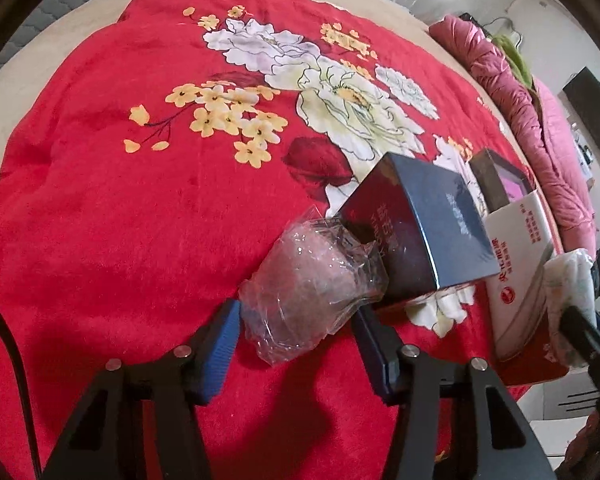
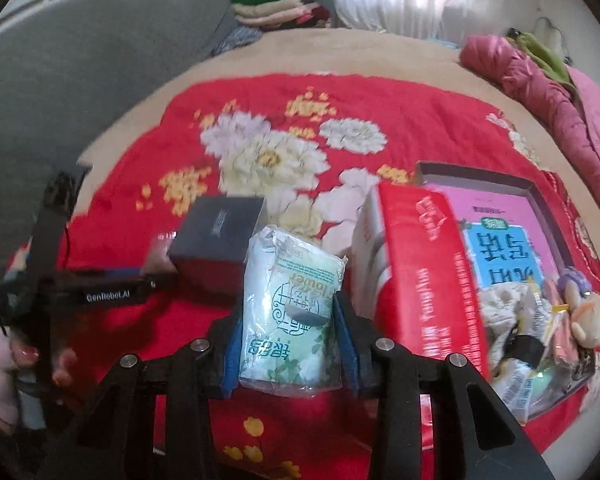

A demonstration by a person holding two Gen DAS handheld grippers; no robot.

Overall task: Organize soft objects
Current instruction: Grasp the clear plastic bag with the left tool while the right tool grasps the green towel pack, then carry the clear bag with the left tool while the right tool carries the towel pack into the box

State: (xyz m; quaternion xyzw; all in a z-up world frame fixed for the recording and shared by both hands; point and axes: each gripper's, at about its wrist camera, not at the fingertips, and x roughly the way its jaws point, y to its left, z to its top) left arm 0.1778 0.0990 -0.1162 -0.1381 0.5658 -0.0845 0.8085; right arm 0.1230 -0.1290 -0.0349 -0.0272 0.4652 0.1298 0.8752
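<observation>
A crumpled clear plastic wrapper point(image 1: 312, 280) lies on the red floral blanket point(image 1: 140, 220), leaning against a dark blue box point(image 1: 428, 224). My left gripper point(image 1: 296, 312) is open, its blue pads point(image 1: 220, 344) on either side of the wrapper's near end, without visibly squeezing it. My right gripper point(image 2: 290, 312) is shut on a white-and-green tissue pack point(image 2: 296, 272) and holds it above the blanket. That pack point(image 1: 568, 280) also shows at the right edge of the left wrist view. In the right wrist view a hand holds the left gripper point(image 2: 156, 276) at the left.
A red-and-white carton point(image 2: 420, 272) stands beside a dark tray point(image 2: 540, 192) holding small packets and a plush toy point(image 2: 584, 312). A pink quilt point(image 2: 540, 92) lies along the bed's right side. Folded clothes point(image 2: 284, 4) are stacked at the back, by a grey headboard point(image 2: 80, 80).
</observation>
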